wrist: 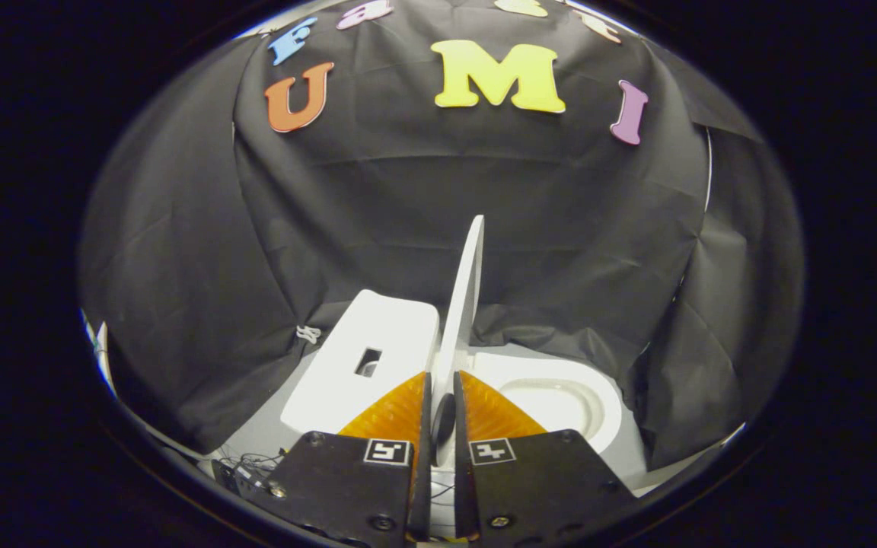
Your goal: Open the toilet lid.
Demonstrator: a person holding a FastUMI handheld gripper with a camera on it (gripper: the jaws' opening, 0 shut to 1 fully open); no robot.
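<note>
Left of the upright toilet lid (pixel 463 304) sits the tank (pixel 362 365). The tongs (pixel 442 396) are clenched on the lid's lower edge. Right of the lid lies the open seat and bowl (pixel 560 403). If released too early, the lid may fall back shut.

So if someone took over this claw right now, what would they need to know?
Claw: fingers closed on the edge of the toilet lid, which stands almost upright between them.
Toilet: tank just left of the lid, open bowl to its right.
Done: lid raised off the bowl.
Left: probably lean it back toward the tank, then let go.
</note>
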